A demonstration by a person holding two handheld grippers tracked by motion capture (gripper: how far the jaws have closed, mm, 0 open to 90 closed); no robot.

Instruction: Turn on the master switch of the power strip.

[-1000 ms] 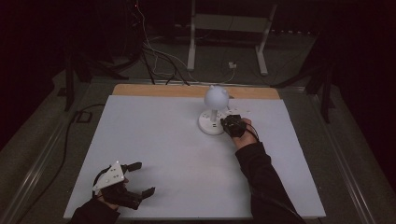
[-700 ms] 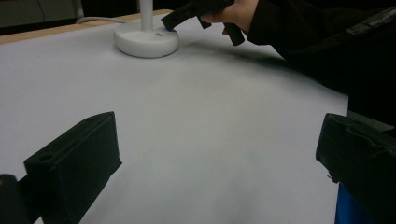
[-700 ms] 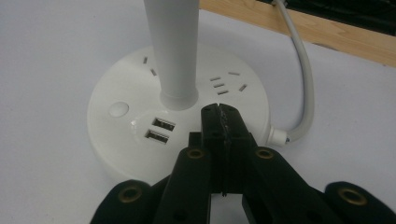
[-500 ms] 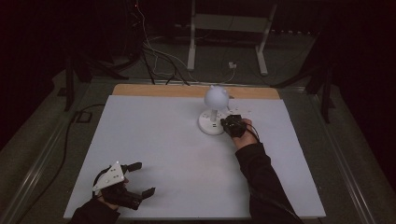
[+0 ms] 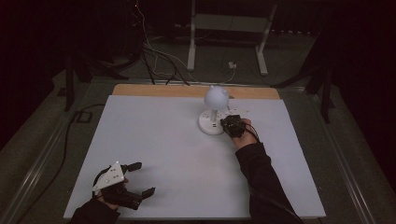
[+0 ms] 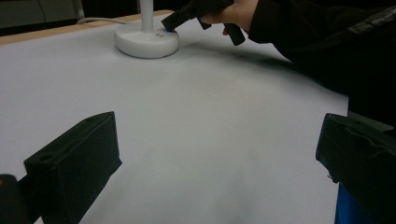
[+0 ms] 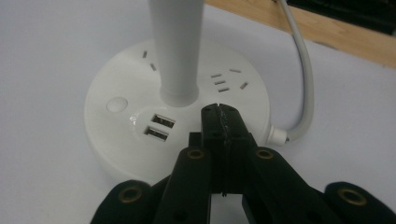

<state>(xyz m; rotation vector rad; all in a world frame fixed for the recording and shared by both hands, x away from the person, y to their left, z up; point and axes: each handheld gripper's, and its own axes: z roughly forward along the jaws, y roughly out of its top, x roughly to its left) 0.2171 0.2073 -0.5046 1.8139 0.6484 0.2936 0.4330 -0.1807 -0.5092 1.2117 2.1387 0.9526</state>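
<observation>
A white desk lamp (image 5: 216,96) with a round head stands on its disc base (image 5: 211,125) at the far middle of the white table. My right gripper (image 5: 226,123) is shut, with nothing between its jaws. In the right gripper view its closed tips (image 7: 218,114) lie over the top of the base (image 7: 116,140), just right of two USB ports (image 7: 159,127) and in front of the stem (image 7: 177,51). Whether the tips press on the base I cannot tell. My left gripper (image 5: 144,178) stands open near the front left edge, holding nothing, its jaws wide apart (image 6: 217,158).
A round button (image 7: 116,103) and socket slots sit on the base, and a white cable (image 7: 306,70) leaves its right side toward the wooden back edge (image 5: 187,90). White table surface (image 5: 163,140) spreads between the two grippers. Metal stand legs and cords lie on the floor behind.
</observation>
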